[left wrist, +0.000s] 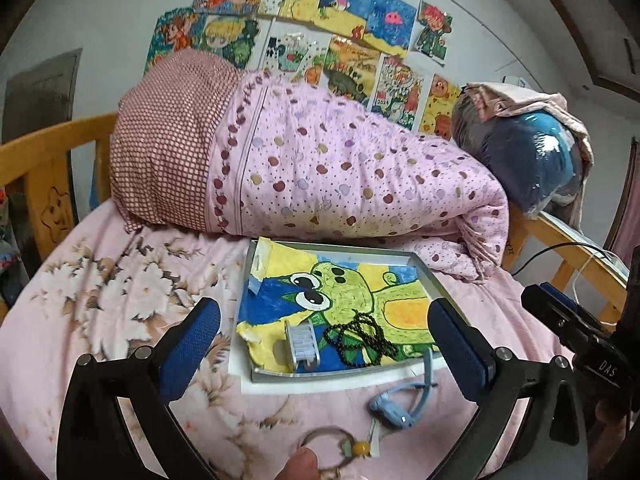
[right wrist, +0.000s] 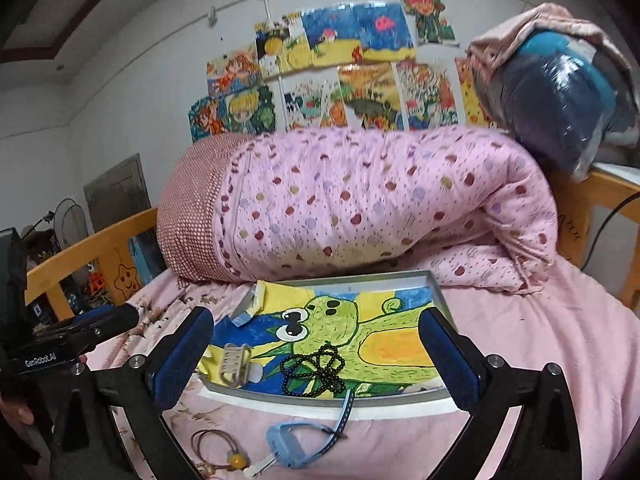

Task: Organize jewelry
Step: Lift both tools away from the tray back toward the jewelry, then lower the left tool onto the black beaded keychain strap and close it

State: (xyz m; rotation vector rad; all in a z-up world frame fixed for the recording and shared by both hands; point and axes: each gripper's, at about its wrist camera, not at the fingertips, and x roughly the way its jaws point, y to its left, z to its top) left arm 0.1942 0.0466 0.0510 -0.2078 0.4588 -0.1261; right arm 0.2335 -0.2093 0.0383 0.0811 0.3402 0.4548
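Note:
A grey tray point(left wrist: 424, 276) point(right wrist: 438, 286), lined with a frog drawing, lies on the bed. In it are a black bead necklace point(left wrist: 362, 342) point(right wrist: 316, 370) and a clear hair clip point(left wrist: 302, 344) point(right wrist: 234, 362). A light blue watch point(left wrist: 394, 408) point(right wrist: 288, 444) lies in front of the tray, its strap resting on the rim. A brown cord bracelet with a yellow bead point(left wrist: 340, 446) point(right wrist: 222, 450) lies nearest me. My left gripper point(left wrist: 324, 344) and right gripper point(right wrist: 316, 354) are both open and empty, hovering above the tray's near edge.
A rolled pink dotted quilt point(left wrist: 340, 160) point(right wrist: 380, 200) lies just behind the tray. A bagged blue bundle point(left wrist: 524, 152) point(right wrist: 560, 96) sits at the right on the wooden bed rail point(left wrist: 568, 240). The floral pink sheet point(left wrist: 120, 300) spreads to the left.

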